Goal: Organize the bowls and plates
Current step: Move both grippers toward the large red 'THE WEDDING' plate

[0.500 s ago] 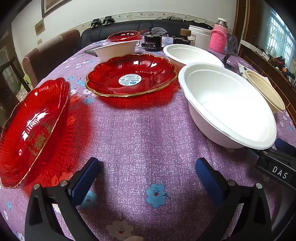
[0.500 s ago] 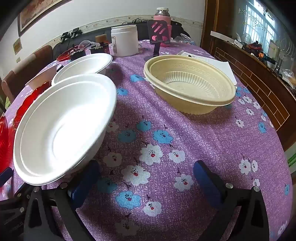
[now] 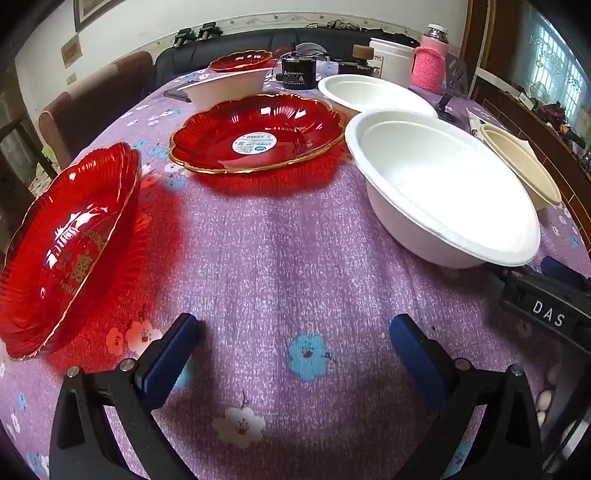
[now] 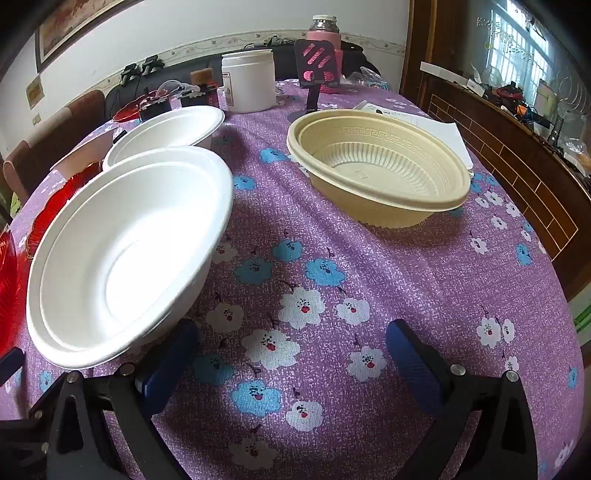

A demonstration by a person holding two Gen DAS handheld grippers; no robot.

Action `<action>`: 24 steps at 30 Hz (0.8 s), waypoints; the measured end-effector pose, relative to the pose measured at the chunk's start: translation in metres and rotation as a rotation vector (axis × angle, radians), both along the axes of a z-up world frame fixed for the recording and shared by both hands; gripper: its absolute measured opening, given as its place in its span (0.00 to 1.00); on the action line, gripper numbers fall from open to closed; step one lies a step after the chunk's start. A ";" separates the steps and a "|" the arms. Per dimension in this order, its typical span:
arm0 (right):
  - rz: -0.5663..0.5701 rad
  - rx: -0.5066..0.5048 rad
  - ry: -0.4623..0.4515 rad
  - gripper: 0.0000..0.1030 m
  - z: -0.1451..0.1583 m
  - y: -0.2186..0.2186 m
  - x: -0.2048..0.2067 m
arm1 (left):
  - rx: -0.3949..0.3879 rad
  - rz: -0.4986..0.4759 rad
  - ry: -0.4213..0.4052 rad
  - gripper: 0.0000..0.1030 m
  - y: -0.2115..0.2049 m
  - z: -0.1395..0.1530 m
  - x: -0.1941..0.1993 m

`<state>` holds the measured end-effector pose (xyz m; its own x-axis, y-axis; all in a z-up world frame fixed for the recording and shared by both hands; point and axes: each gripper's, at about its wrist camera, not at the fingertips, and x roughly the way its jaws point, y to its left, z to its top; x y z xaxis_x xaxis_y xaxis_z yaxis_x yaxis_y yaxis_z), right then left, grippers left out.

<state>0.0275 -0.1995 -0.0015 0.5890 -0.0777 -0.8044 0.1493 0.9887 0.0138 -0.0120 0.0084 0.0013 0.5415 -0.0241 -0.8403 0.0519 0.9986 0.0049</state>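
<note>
My left gripper is open and empty above the purple cloth. A red plate sits to its left; a gold-rimmed red plate with a sticker lies ahead. Two nested white bowls stand to the right, with another white bowl behind. My right gripper is open and empty, its left finger close under the rim of the nested white bowls. A beige bowl sits ahead right. The right gripper also shows in the left wrist view.
A further white bowl and a small red plate sit at the back. A white jar, a pink-sleeved bottle, a phone stand and papers crowd the far side. The table edge drops at the right by a wooden cabinet.
</note>
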 end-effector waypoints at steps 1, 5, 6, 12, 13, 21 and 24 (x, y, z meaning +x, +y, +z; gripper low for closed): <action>0.001 0.001 0.002 0.99 0.000 0.000 0.000 | 0.000 0.003 0.004 1.00 0.000 0.000 0.001; -0.007 0.012 0.036 0.99 0.001 0.001 -0.001 | 0.004 -0.017 0.005 1.00 0.000 -0.001 -0.001; -0.022 0.016 0.047 0.99 0.002 0.000 -0.005 | 0.005 -0.016 0.003 1.00 -0.001 -0.001 -0.003; -0.038 0.014 0.067 0.99 0.002 0.006 -0.027 | 0.005 -0.016 0.000 1.00 -0.001 -0.001 -0.004; -0.037 0.014 0.070 0.99 0.002 0.006 -0.026 | 0.006 -0.021 0.000 1.00 -0.001 -0.001 -0.005; 0.025 0.020 0.080 0.99 0.003 0.010 -0.057 | -0.108 -0.030 -0.069 1.00 0.012 0.015 -0.027; 0.047 0.033 0.100 0.99 0.004 0.009 -0.065 | -0.156 -0.029 -0.144 1.00 0.024 0.030 -0.045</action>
